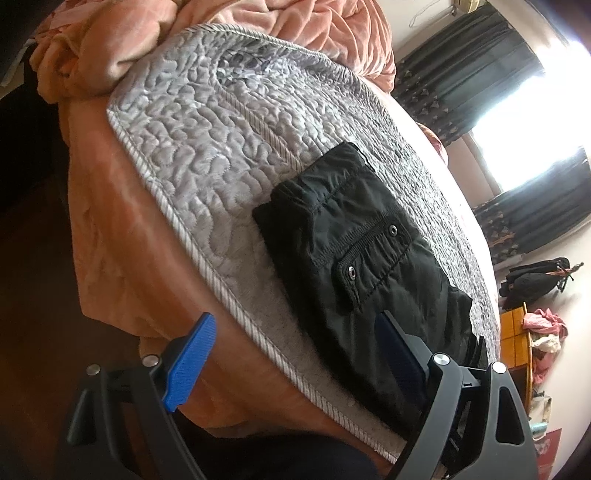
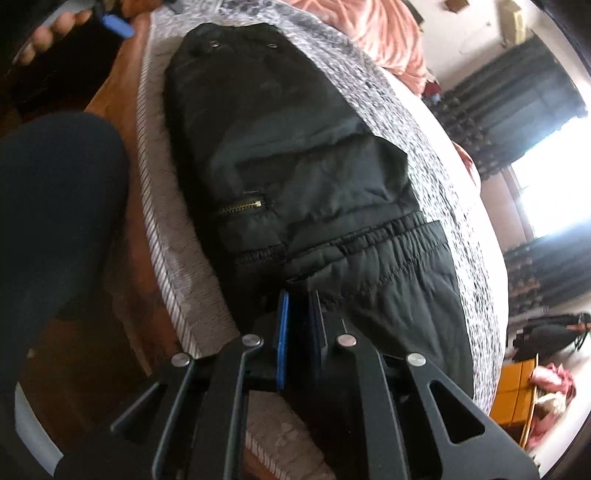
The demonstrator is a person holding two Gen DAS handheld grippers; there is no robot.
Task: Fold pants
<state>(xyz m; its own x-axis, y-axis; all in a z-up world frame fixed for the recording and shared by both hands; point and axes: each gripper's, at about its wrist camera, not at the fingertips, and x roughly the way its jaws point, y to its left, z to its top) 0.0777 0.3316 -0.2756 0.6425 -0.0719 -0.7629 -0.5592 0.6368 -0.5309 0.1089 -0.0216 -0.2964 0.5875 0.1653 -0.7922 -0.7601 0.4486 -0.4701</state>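
Black pants [image 1: 354,236] lie partly folded on a grey quilted mat [image 1: 192,147], with snap buttons and a pocket flap showing. My left gripper [image 1: 295,317] is open wide near the mat's near edge: one blue finger [image 1: 192,354] hangs over the bed's side and the other sits above the pants, pinching nothing. In the right wrist view the pants [image 2: 295,147] stretch away, with a brass zipper [image 2: 242,205] and an elastic waistband [image 2: 369,232] across them. My right gripper [image 2: 299,295] is shut on the pants' near edge. The left gripper's blue pad [image 2: 116,24] shows far off beside a hand [image 2: 48,35].
A bunched peach blanket [image 1: 295,22] lies at the far end of the bed, and an orange sheet [image 1: 122,240] drapes its side. A person's dark-clothed leg [image 2: 55,203] stands against the bed edge. A yellow wooden cabinet [image 1: 515,332], a black bag [image 1: 535,277] and dark curtains [image 1: 461,74] lie beyond.
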